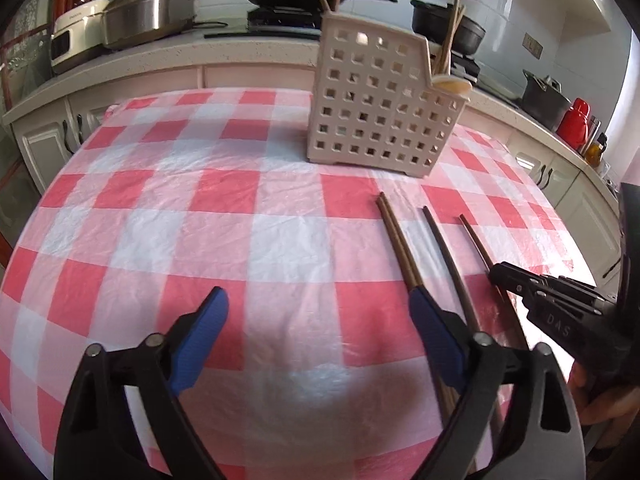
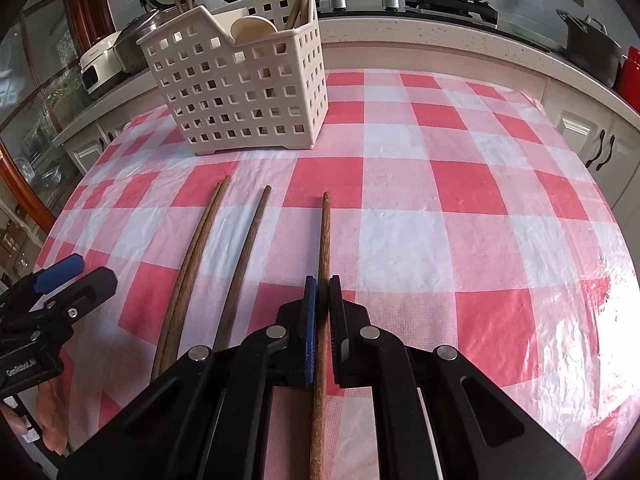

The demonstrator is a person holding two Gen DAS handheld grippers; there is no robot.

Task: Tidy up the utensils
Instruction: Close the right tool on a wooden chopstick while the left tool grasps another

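A white perforated utensil basket (image 1: 380,104) (image 2: 240,92) stands on the red-checked table and holds several chopsticks and a pale spoon (image 2: 252,28). Several brown chopsticks lie in front of it: a touching pair (image 1: 400,248) (image 2: 192,256), a single one (image 1: 444,248) (image 2: 244,256), and a rightmost one (image 1: 476,244) (image 2: 325,240). My right gripper (image 2: 322,284) (image 1: 500,272) is shut on the rightmost chopstick, low at the table. My left gripper (image 1: 318,308) (image 2: 76,268) is open and empty, left of the chopsticks, its right finger (image 1: 436,336) over the pair.
A kitchen counter (image 1: 240,50) with pots, a wok, a rice cooker and a stove runs behind the table. A red flask (image 1: 574,120) stands at the right. Checked cloth (image 1: 180,208) stretches left of the basket and to the right (image 2: 480,200) of the chopsticks.
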